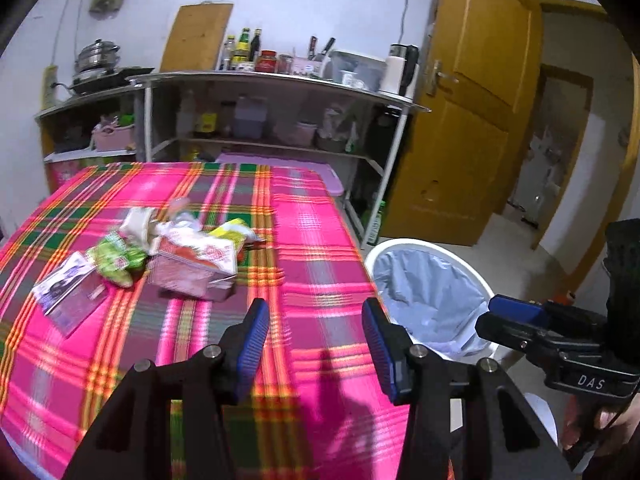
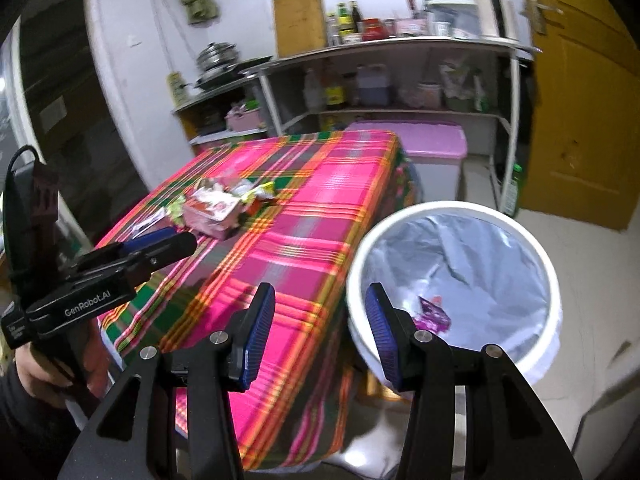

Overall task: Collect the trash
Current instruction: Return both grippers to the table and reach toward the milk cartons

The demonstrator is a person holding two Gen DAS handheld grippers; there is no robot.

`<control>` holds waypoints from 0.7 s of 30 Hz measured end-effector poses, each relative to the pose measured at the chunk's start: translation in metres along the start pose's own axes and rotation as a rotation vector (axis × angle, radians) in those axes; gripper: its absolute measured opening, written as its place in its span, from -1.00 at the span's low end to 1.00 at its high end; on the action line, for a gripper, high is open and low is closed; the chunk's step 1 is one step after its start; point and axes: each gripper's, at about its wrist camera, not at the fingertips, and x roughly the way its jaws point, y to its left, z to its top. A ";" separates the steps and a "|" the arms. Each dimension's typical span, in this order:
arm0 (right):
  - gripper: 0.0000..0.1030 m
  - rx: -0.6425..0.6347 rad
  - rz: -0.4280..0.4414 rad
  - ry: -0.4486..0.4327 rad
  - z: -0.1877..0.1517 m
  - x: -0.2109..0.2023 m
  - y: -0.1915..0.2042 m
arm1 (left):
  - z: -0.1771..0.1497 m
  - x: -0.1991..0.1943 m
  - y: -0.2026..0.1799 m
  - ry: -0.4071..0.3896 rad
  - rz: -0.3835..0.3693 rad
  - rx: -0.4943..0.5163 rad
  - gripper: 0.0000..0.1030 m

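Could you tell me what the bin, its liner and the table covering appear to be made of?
The bin looks like smooth white plastic, given its even moulded rim. Its liner seems thin plastic film: grey, crinkled, faintly glossy. The table covering looks like woven plaid cloth, draping over the edge, though blur hides the weave.

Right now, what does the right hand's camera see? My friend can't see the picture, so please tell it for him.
The right gripper hangs open and empty between a pink plaid table and a white trash bin lined with a grey bag, with a purple wrapper inside. More trash lies on the table, and the left gripper reaches in from the left.
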 end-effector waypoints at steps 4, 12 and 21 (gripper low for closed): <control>0.10 -0.040 0.033 0.020 0.003 0.011 0.016 | -0.005 -0.011 0.019 -0.002 0.031 -0.022 -0.07; 0.10 -0.121 0.073 0.040 0.013 0.032 0.044 | -0.009 -0.028 0.058 -0.021 0.090 -0.067 -0.07; 0.20 -0.189 0.112 0.067 0.025 0.060 0.067 | -0.009 -0.037 0.108 -0.024 0.179 -0.111 -0.06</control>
